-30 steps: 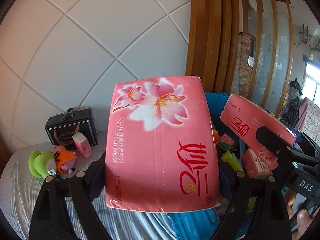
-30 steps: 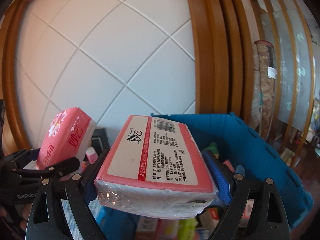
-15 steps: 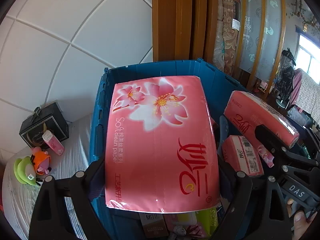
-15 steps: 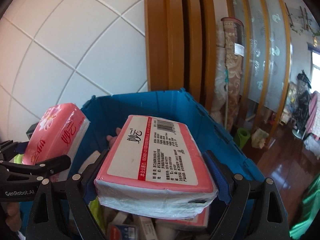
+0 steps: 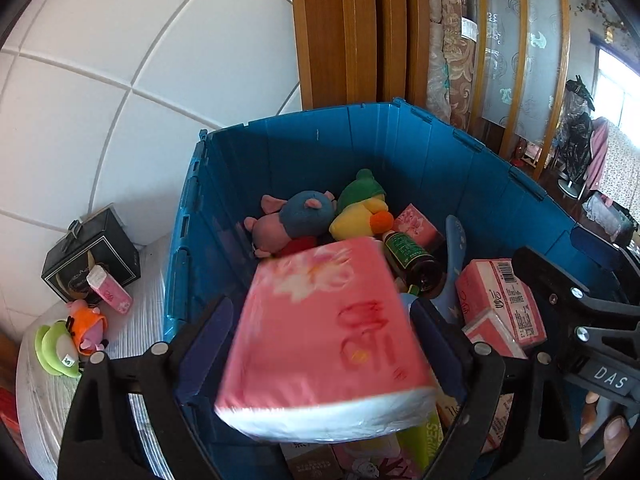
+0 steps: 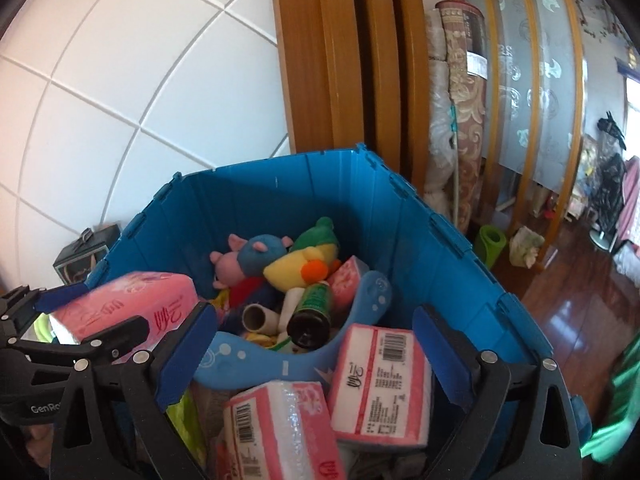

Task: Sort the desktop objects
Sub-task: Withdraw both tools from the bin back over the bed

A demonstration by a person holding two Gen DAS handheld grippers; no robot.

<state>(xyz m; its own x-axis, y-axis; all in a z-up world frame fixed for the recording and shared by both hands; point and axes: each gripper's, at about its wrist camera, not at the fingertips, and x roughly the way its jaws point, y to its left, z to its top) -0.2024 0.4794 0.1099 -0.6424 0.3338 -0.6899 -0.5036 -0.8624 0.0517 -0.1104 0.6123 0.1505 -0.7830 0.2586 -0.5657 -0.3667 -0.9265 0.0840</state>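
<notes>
Now your right gripper [image 6: 312, 360] stood spread and empty; its pink plastic-wrapped tissue pack [image 6: 380, 384] lay in the blue plastic crate [image 6: 280, 184]. Your left gripper [image 5: 320, 344] had opened, its floral pink tissue pack [image 5: 324, 344] blurred, apparently dropping crateward.

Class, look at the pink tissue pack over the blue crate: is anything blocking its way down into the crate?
Nothing visible does. The tissue pack is blurred between the left gripper's spread fingers, above the open blue crate. Below lie only other packs and toys it would land on.
</notes>
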